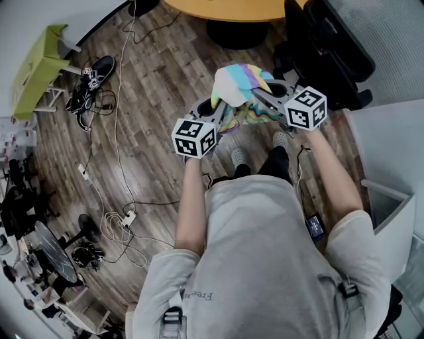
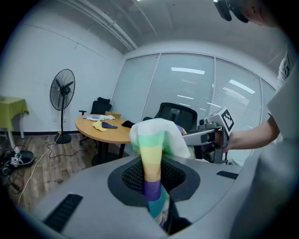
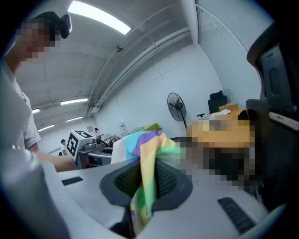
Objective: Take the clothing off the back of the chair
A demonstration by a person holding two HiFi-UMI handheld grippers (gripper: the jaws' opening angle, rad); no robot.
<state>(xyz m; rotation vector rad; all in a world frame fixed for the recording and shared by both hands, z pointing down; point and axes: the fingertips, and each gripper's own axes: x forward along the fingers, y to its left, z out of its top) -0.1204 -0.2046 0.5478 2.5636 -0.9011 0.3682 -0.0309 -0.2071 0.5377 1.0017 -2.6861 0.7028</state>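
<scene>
A rainbow-striped piece of clothing (image 1: 238,89) with a white inside hangs bunched in the air between my two grippers, clear of the black office chair (image 1: 331,49). My left gripper (image 1: 215,112) is shut on one edge of the clothing (image 2: 152,161); the cloth runs up out of its jaws. My right gripper (image 1: 262,99) is shut on another edge of the clothing (image 3: 145,172). The left gripper view shows the chair (image 2: 176,116) behind the cloth and the right gripper (image 2: 212,135) beside it. The left gripper (image 3: 91,151) shows in the right gripper view.
A round wooden table (image 1: 228,8) stands ahead with small items on it (image 2: 103,125). A standing fan (image 2: 62,93), cables (image 1: 119,119) and shoes (image 1: 89,83) lie on the wood floor to the left. A green stool (image 1: 40,63) is far left.
</scene>
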